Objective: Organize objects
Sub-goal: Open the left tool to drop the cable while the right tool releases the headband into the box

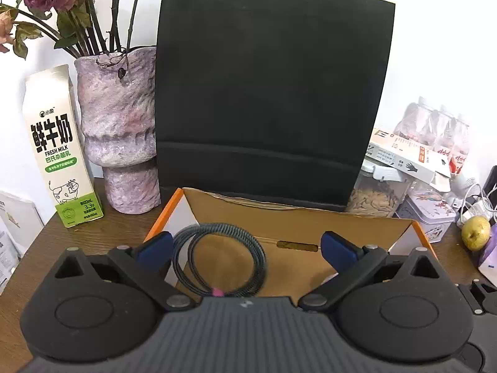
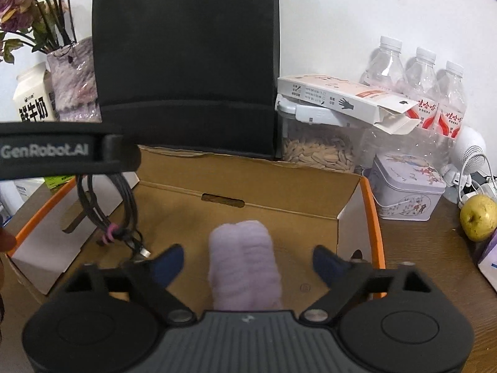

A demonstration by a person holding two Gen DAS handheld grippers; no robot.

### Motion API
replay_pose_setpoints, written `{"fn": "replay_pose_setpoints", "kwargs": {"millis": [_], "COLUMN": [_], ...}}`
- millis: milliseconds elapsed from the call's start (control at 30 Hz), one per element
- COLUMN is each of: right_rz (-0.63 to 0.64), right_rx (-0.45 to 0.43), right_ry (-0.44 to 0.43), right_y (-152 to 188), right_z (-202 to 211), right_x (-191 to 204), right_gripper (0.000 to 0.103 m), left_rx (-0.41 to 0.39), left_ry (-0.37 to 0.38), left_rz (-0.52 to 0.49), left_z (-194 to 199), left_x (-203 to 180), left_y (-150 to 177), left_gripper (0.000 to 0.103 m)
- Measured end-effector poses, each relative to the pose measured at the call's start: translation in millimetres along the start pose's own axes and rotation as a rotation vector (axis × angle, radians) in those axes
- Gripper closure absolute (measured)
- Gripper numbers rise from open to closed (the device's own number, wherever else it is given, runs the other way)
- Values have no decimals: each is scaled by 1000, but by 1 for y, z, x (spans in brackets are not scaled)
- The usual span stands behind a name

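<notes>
- Right wrist view: a rolled lilac cloth [image 2: 245, 264] lies on the floor of the cardboard box [image 2: 279, 183], between the wide-spread jaws of the right gripper [image 2: 248, 259], untouched.
- Coiled cable [image 1: 217, 261] rests in the box's left side; left gripper [image 1: 248, 248] gapes wide, clamping nothing.
- Behind the box stands a black bag [image 1: 273, 93].

Matt cardboard box [image 2: 254, 186] w/ braided cable [image 1: 217, 261] (fuzzy cloth roll [image 2: 242, 264])

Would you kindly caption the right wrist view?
Open right claw over a lilac cloth roll in the cardboard box, coiled cable alongside.
</notes>
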State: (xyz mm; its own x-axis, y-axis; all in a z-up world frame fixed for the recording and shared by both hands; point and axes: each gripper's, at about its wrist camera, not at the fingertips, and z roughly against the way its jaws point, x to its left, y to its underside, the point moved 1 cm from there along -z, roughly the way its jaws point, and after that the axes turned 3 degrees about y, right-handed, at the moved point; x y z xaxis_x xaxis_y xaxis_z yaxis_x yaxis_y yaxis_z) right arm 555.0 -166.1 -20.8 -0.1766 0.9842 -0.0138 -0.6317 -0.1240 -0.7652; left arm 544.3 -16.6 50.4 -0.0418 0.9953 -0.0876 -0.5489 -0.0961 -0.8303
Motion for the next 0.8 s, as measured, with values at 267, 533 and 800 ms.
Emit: {"fn": "replay_pose_setpoints", "kwargs": {"millis": [267,533,800], "right_rz": [-5,-7,-6], "right_rx": [-14,-41,-76], "right_ry": [-1,-18,-29], "right_y": [2,0,0], "right_z": [8,33,70], "right_x": [0,3,5], "right_gripper": [8,3,0], "left_rx": [-9,-38,-62], "left_ry": [-10,-13,-15], "left_rz": [-10,-7,-1], "left_z": [9,35,71], "left_x": [0,1,1], "left_y": [3,-2,-5], "left_gripper": [0,0,0]}}
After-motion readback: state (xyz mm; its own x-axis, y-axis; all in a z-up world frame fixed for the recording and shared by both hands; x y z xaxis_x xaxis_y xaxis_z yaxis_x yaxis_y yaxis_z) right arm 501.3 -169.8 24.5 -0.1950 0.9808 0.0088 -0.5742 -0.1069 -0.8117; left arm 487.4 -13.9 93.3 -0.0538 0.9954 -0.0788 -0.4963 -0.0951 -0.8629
